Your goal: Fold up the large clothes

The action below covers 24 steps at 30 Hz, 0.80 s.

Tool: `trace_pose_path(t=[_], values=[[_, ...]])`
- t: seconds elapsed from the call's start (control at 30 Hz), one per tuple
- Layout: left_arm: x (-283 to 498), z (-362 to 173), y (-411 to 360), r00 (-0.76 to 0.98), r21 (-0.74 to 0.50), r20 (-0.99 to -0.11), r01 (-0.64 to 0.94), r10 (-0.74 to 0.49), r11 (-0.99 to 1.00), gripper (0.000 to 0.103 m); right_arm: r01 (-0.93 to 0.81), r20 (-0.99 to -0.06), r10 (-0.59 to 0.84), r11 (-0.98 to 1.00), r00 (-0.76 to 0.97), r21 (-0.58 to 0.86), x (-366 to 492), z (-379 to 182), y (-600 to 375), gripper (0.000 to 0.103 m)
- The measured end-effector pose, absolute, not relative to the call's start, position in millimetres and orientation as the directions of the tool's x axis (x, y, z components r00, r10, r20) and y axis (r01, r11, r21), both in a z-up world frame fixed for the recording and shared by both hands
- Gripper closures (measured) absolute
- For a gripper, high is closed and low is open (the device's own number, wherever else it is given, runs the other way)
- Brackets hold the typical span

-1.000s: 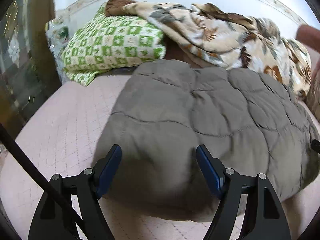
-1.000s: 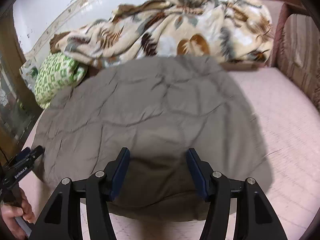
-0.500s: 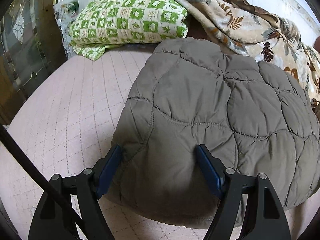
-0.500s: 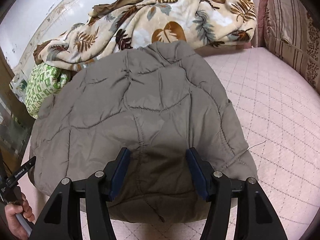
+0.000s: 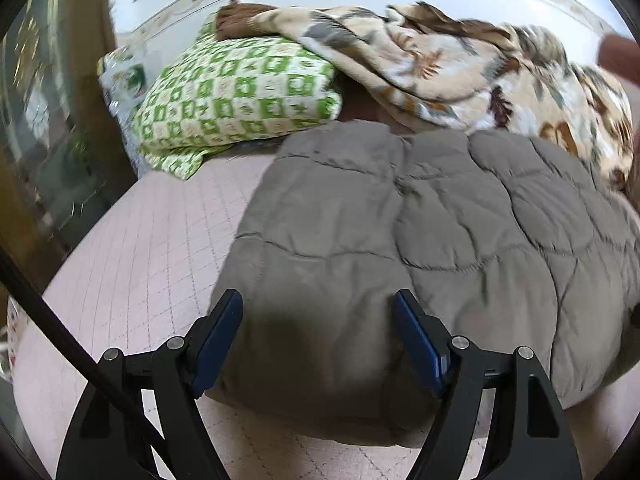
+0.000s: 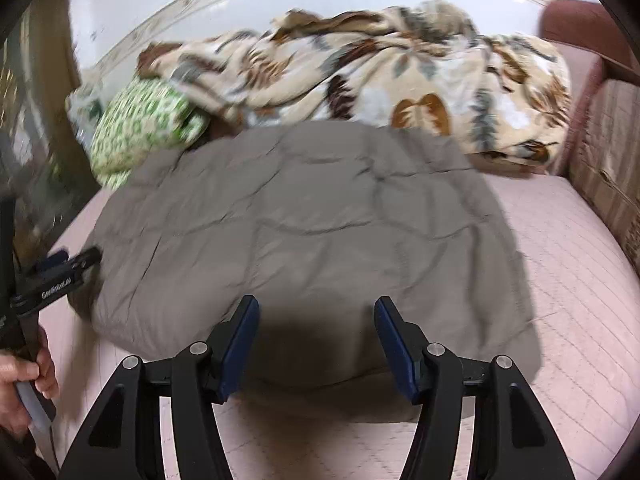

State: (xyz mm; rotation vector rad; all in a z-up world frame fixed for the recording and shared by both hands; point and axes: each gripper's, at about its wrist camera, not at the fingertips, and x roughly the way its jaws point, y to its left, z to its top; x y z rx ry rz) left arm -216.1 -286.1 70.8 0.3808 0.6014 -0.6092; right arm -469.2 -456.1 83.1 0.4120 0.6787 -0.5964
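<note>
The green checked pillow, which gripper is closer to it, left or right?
Left. The left gripper is at the grey quilted jacket's near corner below the green checked pillow; the right gripper is further along the hem.

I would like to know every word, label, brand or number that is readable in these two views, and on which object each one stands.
White lettering on the side of the left gripper, seen at the left edge of the right wrist view: blurred, perhaps beginning "Gen", not readable with certainty.
Grey quilted jacket, green checked pillow, leaf-print blanket, pink bed cover: no text visible.
</note>
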Motion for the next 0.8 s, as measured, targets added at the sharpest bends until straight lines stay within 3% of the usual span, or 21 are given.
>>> trace_pose_path(t=[0.17,0.43,0.8], values=[[-219.9,62.4,-295.8,0.676,0.227,-0.624,0.637,-0.393,0.737,0.026,0.617,-0.694,-0.358,0.771,0.625,0.158,-453.5,75.2,-451.1,0.038],[-217.5,59.6,-296.1,0.659,0.216,-0.643,0.644,-0.389,0.734,0.026,0.613,-0.707,-0.308,0.759,0.637,0.221,-453.1,66.3,-457.4,0.034],[-211.3,70.8,-286.2,0.682,0.198,-0.625,0.610,-0.381,0.767,0.026,0.695,-0.672,-0.394,0.673,0.627,0.254,-493.5,84.1,-480.0,0.034]])
